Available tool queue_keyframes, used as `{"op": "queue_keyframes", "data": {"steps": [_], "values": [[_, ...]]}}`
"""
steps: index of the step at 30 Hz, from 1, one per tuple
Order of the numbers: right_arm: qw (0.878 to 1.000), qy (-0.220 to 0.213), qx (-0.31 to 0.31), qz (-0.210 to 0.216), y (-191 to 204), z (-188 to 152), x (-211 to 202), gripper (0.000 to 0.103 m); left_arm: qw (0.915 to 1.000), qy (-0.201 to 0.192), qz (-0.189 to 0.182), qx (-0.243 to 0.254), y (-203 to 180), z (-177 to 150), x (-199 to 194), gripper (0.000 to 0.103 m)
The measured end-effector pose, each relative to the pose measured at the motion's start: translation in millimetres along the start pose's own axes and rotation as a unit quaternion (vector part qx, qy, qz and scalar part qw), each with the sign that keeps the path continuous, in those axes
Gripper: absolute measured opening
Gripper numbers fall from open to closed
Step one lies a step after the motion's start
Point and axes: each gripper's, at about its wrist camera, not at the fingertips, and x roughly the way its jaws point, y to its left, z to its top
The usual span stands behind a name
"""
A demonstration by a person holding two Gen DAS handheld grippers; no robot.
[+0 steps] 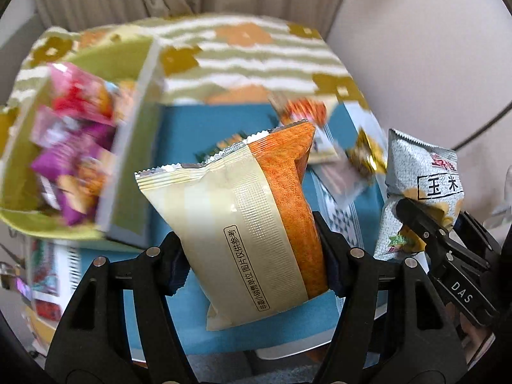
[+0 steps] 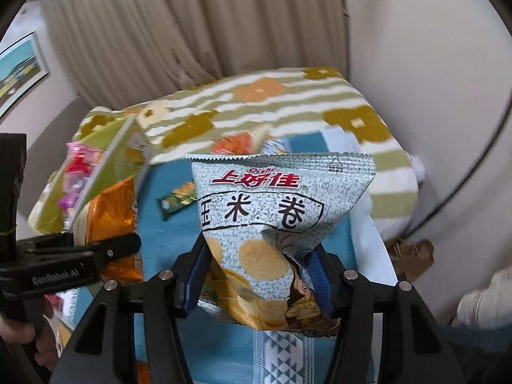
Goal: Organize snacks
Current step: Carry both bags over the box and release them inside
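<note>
My left gripper (image 1: 252, 252) is clamped on the cream and orange snack packet (image 1: 246, 220), at the frame centre. My right gripper (image 2: 259, 275) is clamped on the grey corn roll bag (image 2: 275, 220). The green box (image 1: 128, 172) with snacks is at upper left, over the blue cloth (image 1: 198, 134).

Reads "Oishi 上好佳 玉米卷" on grey bag (image 2: 281, 224); "图片仅供参考" on cream packet (image 1: 243, 224); "DAS" on right gripper (image 1: 432, 220); "GenRobot.AI" on left gripper (image 2: 96, 249).
</note>
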Motion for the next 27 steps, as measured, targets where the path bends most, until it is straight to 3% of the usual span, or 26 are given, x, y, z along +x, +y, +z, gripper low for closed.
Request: {"op": "queue_keyframes", "data": {"steps": [4,10,15,21,25,26,27], "values": [[0.999,-0.016,-0.028,0.035,28.0,19.9,-7.9,0.053,0.9987,-0.039,0.026,-0.018,37.3,15.5,-37.4,0.063],[0.992,-0.035,-0.068,0.100,94.6,51.7,-8.3,0.053,0.9950,-0.064,0.062,-0.045,104.0,34.5,-62.5,0.063],[0.986,-0.042,-0.084,0.138,158.8,71.1,2.9,0.053,0.9928,-0.060,0.091,-0.050,161.7,42.1,-65.9,0.063],[0.985,-0.019,-0.087,0.145,215.4,82.9,35.4,0.053,0.9920,-0.039,0.111,-0.045,230.3,52.7,-47.8,0.063],[0.987,0.003,-0.087,0.133,247.8,84.9,58.1,0.053,0.9941,-0.021,0.102,-0.028,258.1,57.1,-28.8,0.064],[0.988,0.007,-0.088,0.129,253.9,84.3,61.1,0.053,0.9950,-0.017,0.096,-0.022,262.1,56.6,-23.9,0.070],[0.988,0.011,-0.088,0.125,258.6,83.6,64.3,0.053,0.9954,-0.016,0.093,-0.015,266.0,57.1,-20.5,0.085]]}}
